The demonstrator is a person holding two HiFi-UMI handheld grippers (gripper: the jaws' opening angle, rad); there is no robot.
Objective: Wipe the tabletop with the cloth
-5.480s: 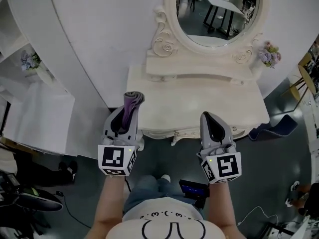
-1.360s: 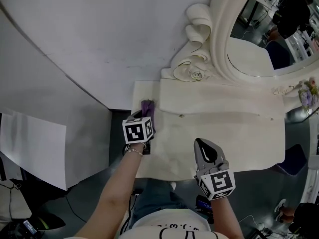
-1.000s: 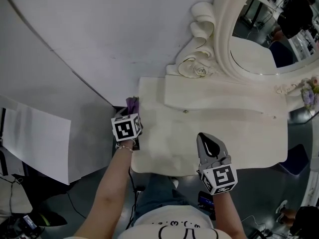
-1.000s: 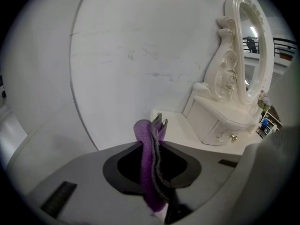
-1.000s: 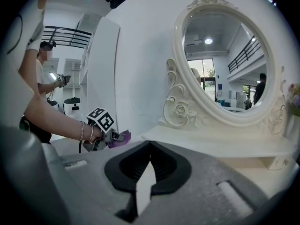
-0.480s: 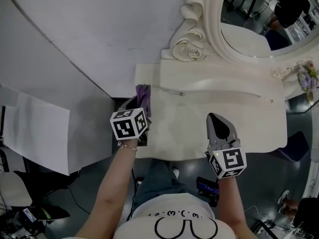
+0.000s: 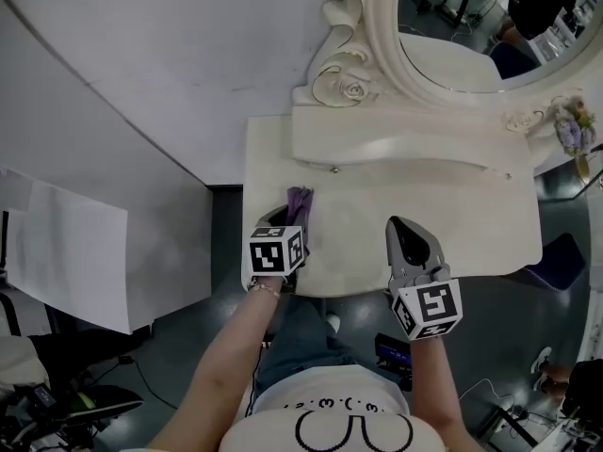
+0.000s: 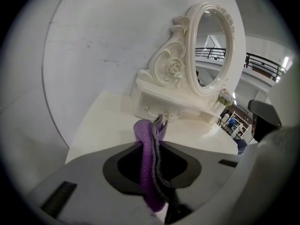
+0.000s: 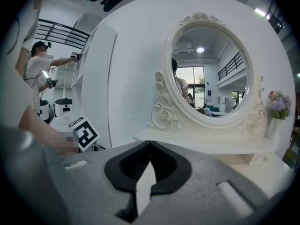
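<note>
Now, cloth: a folded purple-and-grey fabric cloth (image 7: pixel 300 201) stands upright between the jaws of the left gripper (image 7: pixel 290 215), over the left part of the cream-white dressing-table surface (image 7: pixel 462 217). Whether its tip presses on the surface cannot be told.
Left gripper: clamped on the cloth (image 8: pixel 146 168), whose folds rise past the jaw tips in the left gripper view (image 8: pixel 154 142).
Right gripper: its jaws are closed with nothing between them (image 9: pixel 149 150); it hangs at the front edge of the surface (image 7: pixel 405 234), well apart from the cloth.
Handling: the cloth looks soft, light and limp, likely to flop or bunch unless pinched across its folds. The present hold, low on the bundle with the free end leading, seems suited to dragging it flat.
Edges: the left and front edges of the surface lie close to the left gripper, so a stroke that way would soon run off. A raised cream drawer shelf (image 7: pixel 405 147) under the oval carved-frame mirror (image 7: pixel 471 26) bounds the far side.
Open room: the bare middle and right of the surface offer the longest sweep; a small posy of lilac flowers (image 7: pixel 570 132) stands at the far right corner.
</note>
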